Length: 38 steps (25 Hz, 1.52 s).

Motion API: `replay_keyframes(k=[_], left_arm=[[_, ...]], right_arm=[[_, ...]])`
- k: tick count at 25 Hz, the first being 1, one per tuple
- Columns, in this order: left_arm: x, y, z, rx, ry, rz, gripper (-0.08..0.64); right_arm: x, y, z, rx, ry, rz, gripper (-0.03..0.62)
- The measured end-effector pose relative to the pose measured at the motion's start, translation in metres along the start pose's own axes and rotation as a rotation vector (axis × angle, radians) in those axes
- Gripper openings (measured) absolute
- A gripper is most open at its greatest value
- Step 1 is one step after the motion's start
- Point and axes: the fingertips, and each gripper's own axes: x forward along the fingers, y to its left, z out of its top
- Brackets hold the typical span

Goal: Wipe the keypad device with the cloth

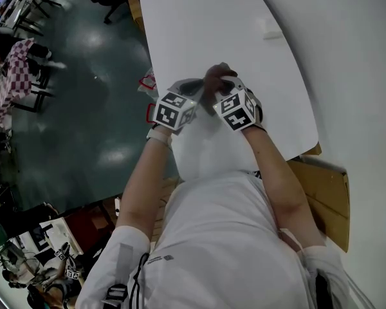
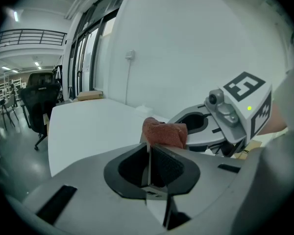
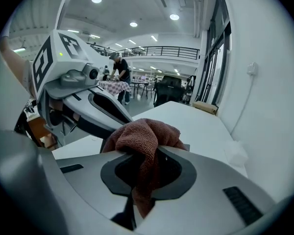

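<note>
At the near edge of the table (image 1: 199, 24): both grippers are up and close together, tips nearly meeting; they look clear of the tabletop.
Left gripper (image 2: 151, 151): jaws almost together with only a narrow slot, clamped on a thin flat grey slab seen edge-on. I take that slab for the keypad device (image 2: 148, 168). No keys show in any view, so that's a judgement.
Right gripper (image 3: 148, 156): jaws pinched on the cloth (image 3: 143, 135). It's brown terry, bunched into a wad above the jaws, with a tail hanging down through the gap.
Cloth vs device: the wad sits right at the far end of the slab, touching or as good as. Can't tell how hard it presses.
Step in hand: a wipe stroke, I'd say, with the cloth at one end of the device.
Doing it well: the left hand is the fixture, so hold it rigid and let the right do all the travel. Run the wad along the flat face, not the edge, with light steady pressure. The left grip is on a thin section, so side load could twist the slab out; push along the clamp line, not across it.
Watch: the loose tail could snag in the left jaws. The wad is small, so use overlapping passes, and regrip to reach the area under the left pads.
Head view: the cloth is a dark lump between the two grippers; the device is hidden there.
</note>
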Motion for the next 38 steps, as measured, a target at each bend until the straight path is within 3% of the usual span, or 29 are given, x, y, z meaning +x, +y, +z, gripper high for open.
replay_keyframes(k=[6, 15, 38], left_arm=[[0.002, 0.005, 0.000, -0.004, -0.004, -0.003, 0.044], [0.000, 0.004, -0.001, -0.012, -0.018, -0.006, 0.044], [-0.002, 0.002, 0.001, -0.011, -0.027, -0.008, 0.044]], right_arm=[[0.006, -0.002, -0.002, 0.058, -0.007, 0.023, 0.054], [0.003, 0.003, -0.010, 0.069, -0.004, 0.024, 0.054], [-0.009, 0.012, -0.074, 0.126, 0.089, 0.050, 0.054]])
